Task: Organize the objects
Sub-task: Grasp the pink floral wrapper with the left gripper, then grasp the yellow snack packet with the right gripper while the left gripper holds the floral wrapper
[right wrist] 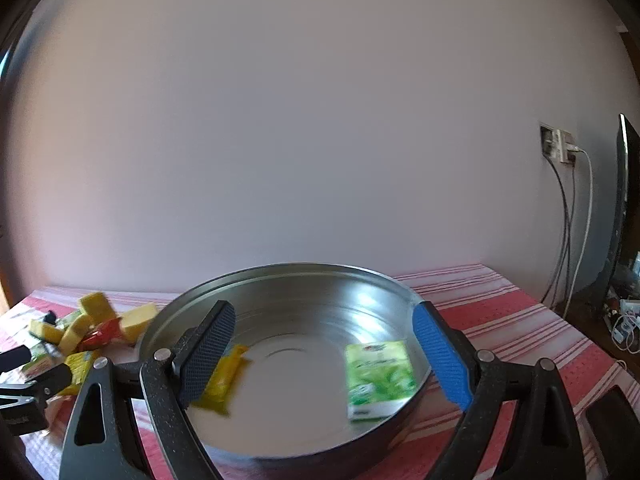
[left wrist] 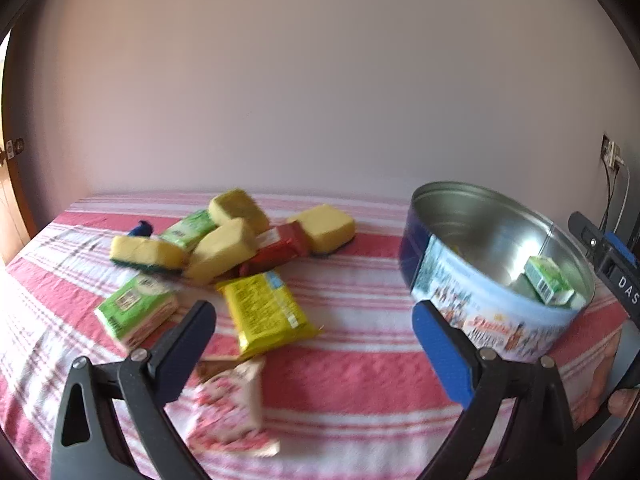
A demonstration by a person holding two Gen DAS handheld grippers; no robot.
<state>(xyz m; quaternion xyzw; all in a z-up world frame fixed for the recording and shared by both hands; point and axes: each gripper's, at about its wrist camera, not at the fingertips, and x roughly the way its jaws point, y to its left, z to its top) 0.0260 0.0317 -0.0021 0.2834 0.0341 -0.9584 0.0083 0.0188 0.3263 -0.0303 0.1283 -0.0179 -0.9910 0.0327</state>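
Observation:
A round metal tin (left wrist: pixel 480 312) with a printed blue wall stands on the right of the striped tablecloth (left wrist: pixel 360 360). In the right wrist view the tin (right wrist: pixel 280 280) holds a green box (right wrist: pixel 378 378) and a yellow packet (right wrist: pixel 224 380). The green box also shows in the left wrist view (left wrist: pixel 548 280). My right gripper (right wrist: pixel 320 356) is open and empty over the tin. My left gripper (left wrist: pixel 314 344) is open and empty above the cloth. Near it lie a yellow packet (left wrist: pixel 264 314), a green box (left wrist: pixel 136 308) and a pink-and-white packet (left wrist: pixel 232 404).
A pile at the back left holds several yellow sponges (left wrist: pixel 220 248), a red packet (left wrist: pixel 280 248) and another green box (left wrist: pixel 188 228). The right gripper shows at the edge of the left wrist view (left wrist: pixel 608 256). A wall socket with cables (right wrist: pixel 560 148) is at the right.

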